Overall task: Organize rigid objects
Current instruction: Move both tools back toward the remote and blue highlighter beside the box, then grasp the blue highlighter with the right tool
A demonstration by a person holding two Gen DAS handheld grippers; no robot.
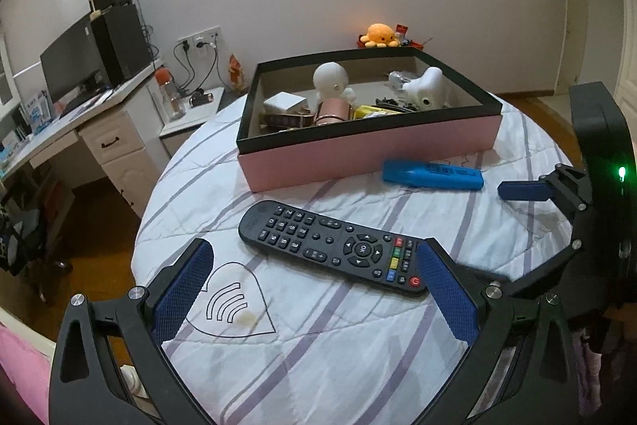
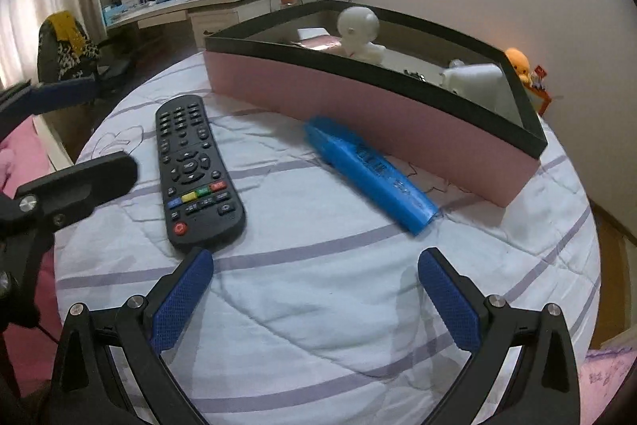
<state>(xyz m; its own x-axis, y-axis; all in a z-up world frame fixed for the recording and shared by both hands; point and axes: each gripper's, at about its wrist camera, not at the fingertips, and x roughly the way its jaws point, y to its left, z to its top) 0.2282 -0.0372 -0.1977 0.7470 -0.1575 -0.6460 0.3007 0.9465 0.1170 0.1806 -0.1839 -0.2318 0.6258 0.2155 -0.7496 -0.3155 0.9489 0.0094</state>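
So there's a long black plastic TV remote [image 1: 334, 245] lying flat, buttons up, on the striped white quilt. Just past it a chunky bright blue plastic marker-shaped thing [image 1: 433, 175] lies on its side right by the shallow pink cardboard box with a black rim [image 1: 370, 154], which is open and already holds white figurines and other bits.

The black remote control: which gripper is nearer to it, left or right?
Left. The left gripper has one finger right at the remote control's red-button end. The right gripper hangs just short of that same end.
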